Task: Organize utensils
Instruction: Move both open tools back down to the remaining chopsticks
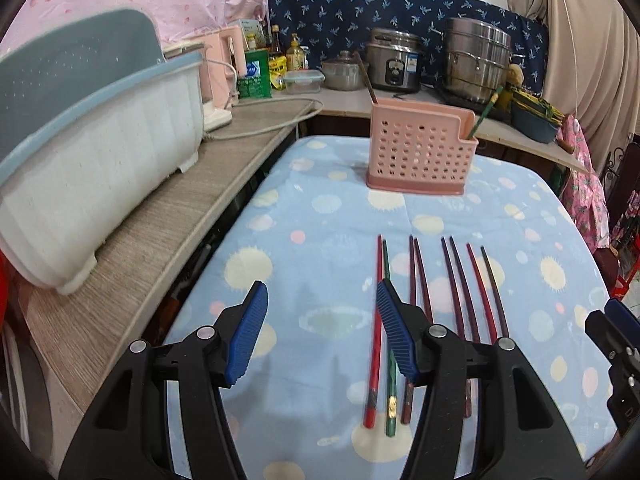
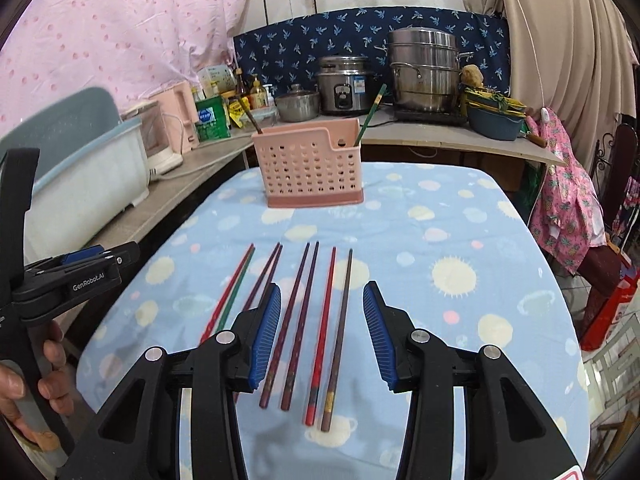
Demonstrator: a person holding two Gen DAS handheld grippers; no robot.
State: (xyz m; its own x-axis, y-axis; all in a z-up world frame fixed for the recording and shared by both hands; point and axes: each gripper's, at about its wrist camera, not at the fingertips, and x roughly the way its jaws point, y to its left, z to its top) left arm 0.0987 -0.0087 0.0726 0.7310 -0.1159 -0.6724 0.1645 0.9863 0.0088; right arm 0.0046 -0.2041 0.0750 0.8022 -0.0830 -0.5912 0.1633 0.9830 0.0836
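Left wrist view: the left gripper (image 1: 320, 334) is released, jaws apart and empty, lower centre. Eight chopsticks (image 1: 416, 320) lie in a row on the tablecloth (image 1: 320, 208), lower right of centre. The pink holder (image 1: 420, 152) stands upper centre.

Right wrist view: the right gripper (image 2: 322, 336) is released, jaws apart above the chopsticks (image 2: 316, 328), gripping none; the holder (image 2: 312, 164) stands upper centre.

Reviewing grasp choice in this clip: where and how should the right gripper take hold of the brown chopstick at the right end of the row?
Probably at the brown chopstick's thicker near half, from above. It lies flat on the tablecloth with its right side clear and the red chopstick close on its left. The right gripper is open above the row.
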